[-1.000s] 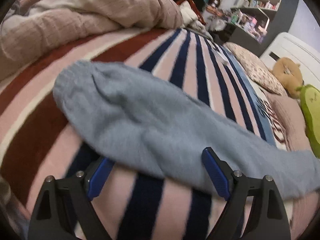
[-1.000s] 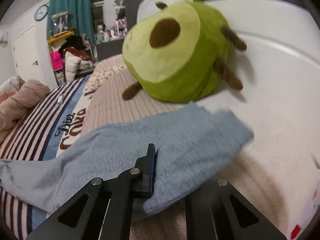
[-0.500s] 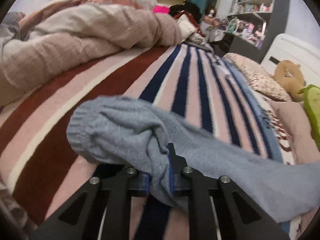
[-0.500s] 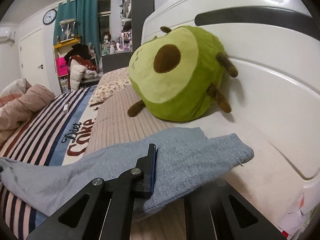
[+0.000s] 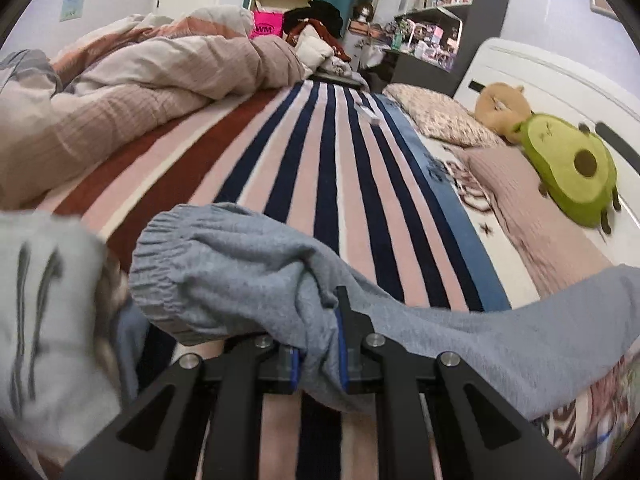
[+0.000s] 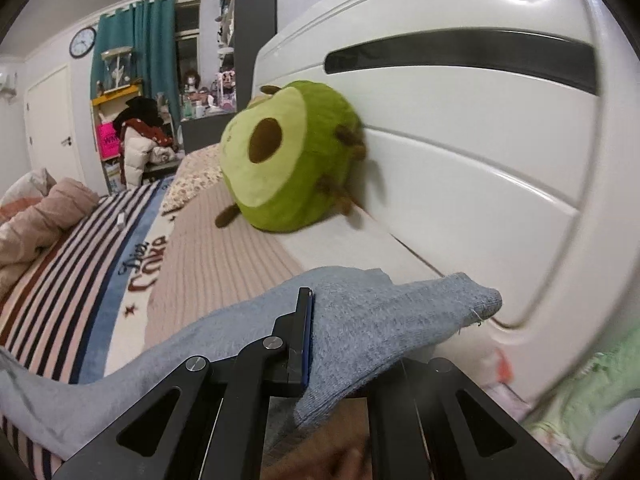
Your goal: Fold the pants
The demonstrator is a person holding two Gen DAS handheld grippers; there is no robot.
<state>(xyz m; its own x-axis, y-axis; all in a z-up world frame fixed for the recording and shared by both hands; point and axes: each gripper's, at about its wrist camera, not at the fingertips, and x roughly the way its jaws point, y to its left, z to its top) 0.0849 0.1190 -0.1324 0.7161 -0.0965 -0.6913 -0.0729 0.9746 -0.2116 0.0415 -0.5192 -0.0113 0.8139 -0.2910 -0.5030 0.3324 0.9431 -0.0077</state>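
Observation:
The grey-blue knit pants (image 5: 248,276) hang stretched above the striped bed (image 5: 320,168). My left gripper (image 5: 318,354) is shut on the fabric near the ribbed end, which bunches to the left of the fingers. My right gripper (image 6: 320,344) is shut on the other end of the pants (image 6: 372,312), held up off the mattress close to the white headboard (image 6: 460,160). The right finger of that gripper is hidden under the cloth. The pants run as a band from one gripper to the other.
A green avocado plush (image 6: 288,160) leans on the headboard; it also shows in the left wrist view (image 5: 568,168) beside a tan plush (image 5: 500,108). A bunched beige blanket (image 5: 140,80) lies at the far left. A pale grey patterned cloth (image 5: 44,320) is at my left.
The left gripper closed on the pants and lifted them off the bed. The right gripper, holding its end, rose and pulled back from the avocado plush.

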